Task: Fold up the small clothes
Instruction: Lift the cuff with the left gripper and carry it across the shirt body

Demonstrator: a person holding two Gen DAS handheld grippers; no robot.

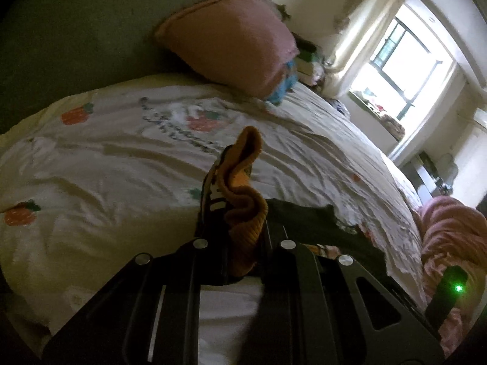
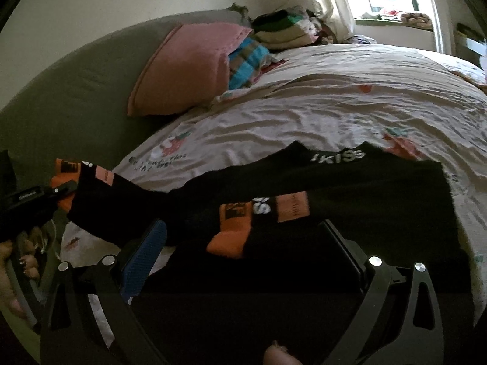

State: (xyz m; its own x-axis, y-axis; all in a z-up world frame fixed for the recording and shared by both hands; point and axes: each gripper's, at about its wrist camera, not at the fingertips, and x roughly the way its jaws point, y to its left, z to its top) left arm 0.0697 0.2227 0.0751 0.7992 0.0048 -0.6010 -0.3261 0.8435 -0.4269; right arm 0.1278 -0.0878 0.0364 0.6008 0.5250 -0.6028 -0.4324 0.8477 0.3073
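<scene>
Left claw [image 1: 234, 213] tilted down, clamped on orange cuff [image 1: 243, 188], right claw [image 2: 243, 243] spread

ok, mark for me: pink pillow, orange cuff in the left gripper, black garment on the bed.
pink pillow [image 2: 182, 67], right wrist view, middle of its face
orange cuff [image 1: 246, 206], left wrist view, ribbed fold above the closed jaws
black garment [image 2: 365, 188], right wrist view, flat body
</scene>
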